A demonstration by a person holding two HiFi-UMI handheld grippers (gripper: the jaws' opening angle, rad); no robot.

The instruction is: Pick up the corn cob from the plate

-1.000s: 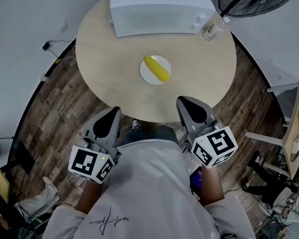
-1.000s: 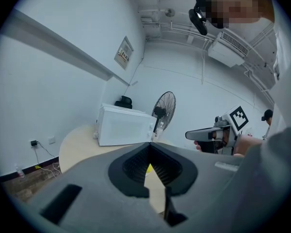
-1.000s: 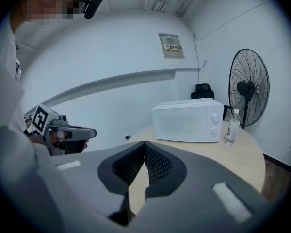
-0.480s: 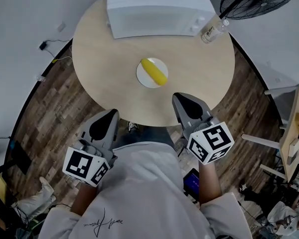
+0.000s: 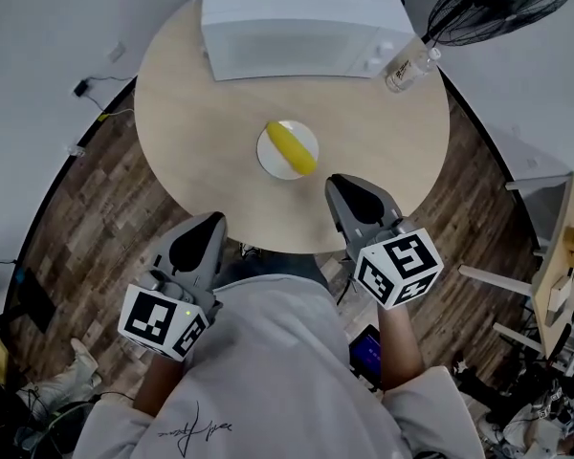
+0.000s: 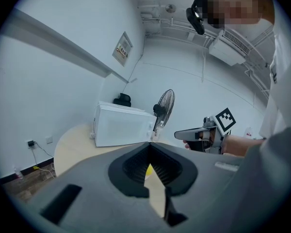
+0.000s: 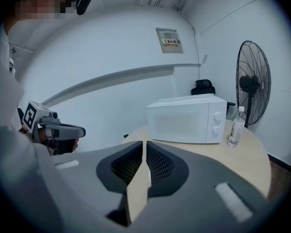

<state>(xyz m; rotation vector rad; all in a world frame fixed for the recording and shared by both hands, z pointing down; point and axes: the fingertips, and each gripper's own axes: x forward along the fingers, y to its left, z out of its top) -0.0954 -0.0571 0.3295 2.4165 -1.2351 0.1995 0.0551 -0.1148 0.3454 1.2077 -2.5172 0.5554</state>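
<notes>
The yellow corn cob (image 5: 291, 147) lies on a small white plate (image 5: 270, 158) at the middle of the round wooden table (image 5: 201, 132). My right gripper (image 5: 342, 180) reaches over the table's near edge, a short way to the right of the plate and nearer to me. Its jaws are opening, with only a thin slit and nothing between them (image 7: 143, 142). My left gripper (image 5: 213, 218) hangs just off the near edge, left of the plate, tips together and empty (image 6: 149, 145). A bit of the corn cob (image 6: 148, 169) shows through its jaws.
A white microwave (image 5: 297, 17) stands at the table's far side with a clear water bottle (image 5: 407, 60) to its right. A black floor fan (image 5: 502, 8) stands beyond the bottle. Cables and a chair sit on the wood floor around the table.
Both grippers have moved forward toward the table. The right one now sits closer to the plate. Its jaws cannot be compared across the head view frames.
</notes>
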